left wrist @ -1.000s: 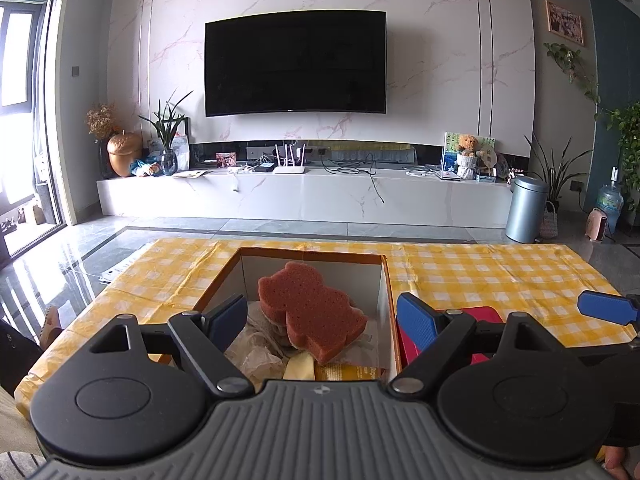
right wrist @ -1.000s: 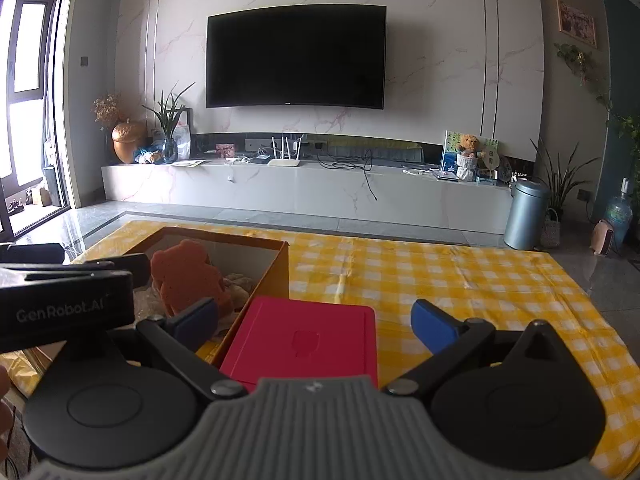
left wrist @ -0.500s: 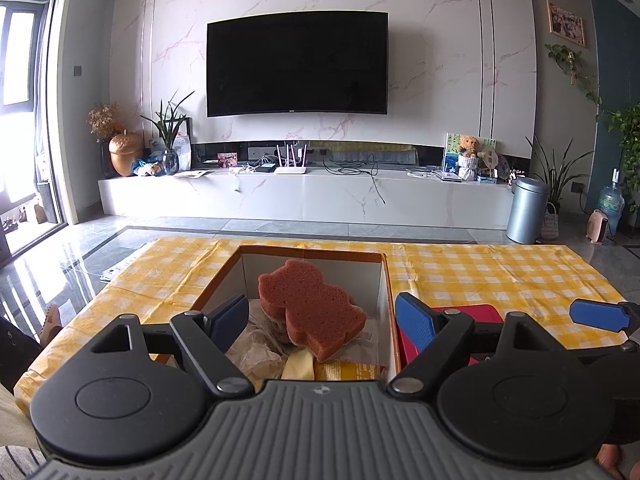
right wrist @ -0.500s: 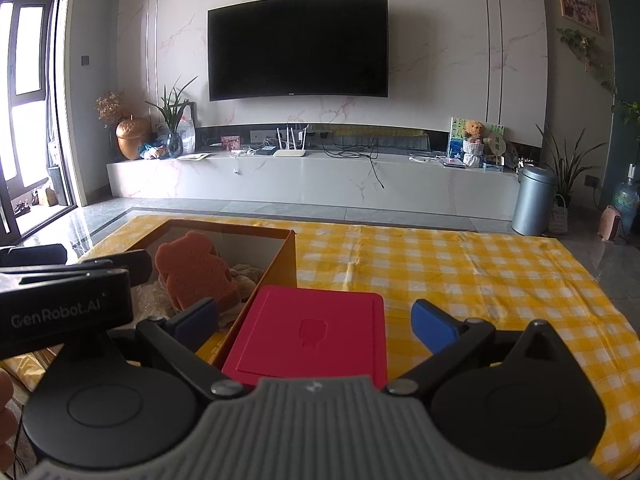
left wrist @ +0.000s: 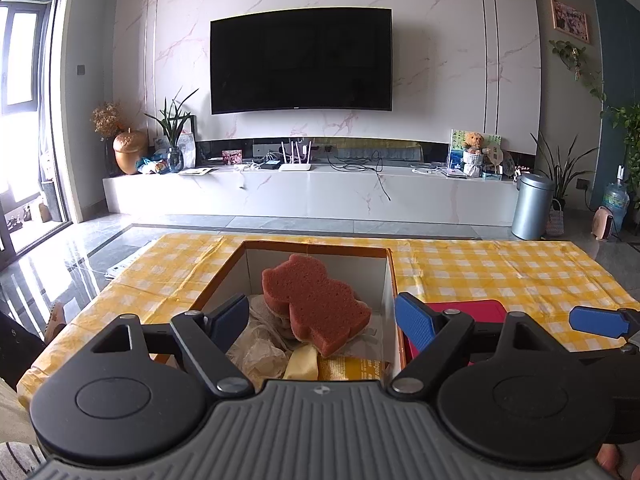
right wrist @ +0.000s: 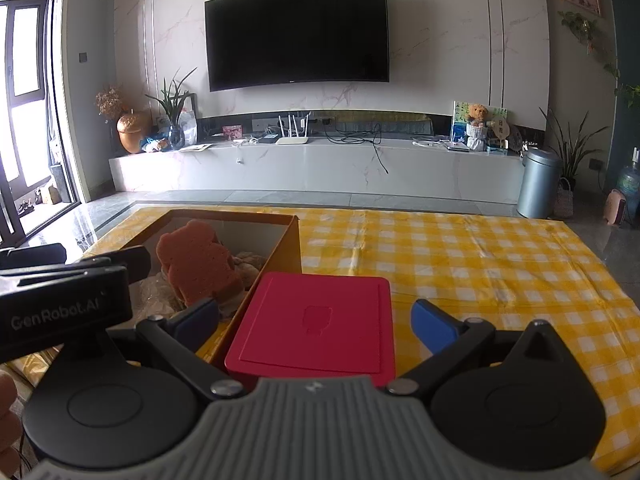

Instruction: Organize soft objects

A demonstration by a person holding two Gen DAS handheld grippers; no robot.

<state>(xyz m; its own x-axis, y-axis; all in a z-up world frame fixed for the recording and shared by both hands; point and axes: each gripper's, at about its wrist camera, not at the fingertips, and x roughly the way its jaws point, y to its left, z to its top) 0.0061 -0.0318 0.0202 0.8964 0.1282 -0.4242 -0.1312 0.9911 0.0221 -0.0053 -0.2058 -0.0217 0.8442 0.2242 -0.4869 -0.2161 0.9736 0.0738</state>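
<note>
i see a dark television on the marble wall, a white router on the long low shelf beneath it, a teddy bear further right, and a grey bin on the floor.

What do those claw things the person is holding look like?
Each claw has black linkage arms with round black discs, blue pads on its fingers, and a ribbed grey body. The left one's black housing reads "GenRobot.AI" in the right wrist view.

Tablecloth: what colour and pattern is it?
Yellow and white checks on the tablecloth, clearest in the right wrist view.
</note>
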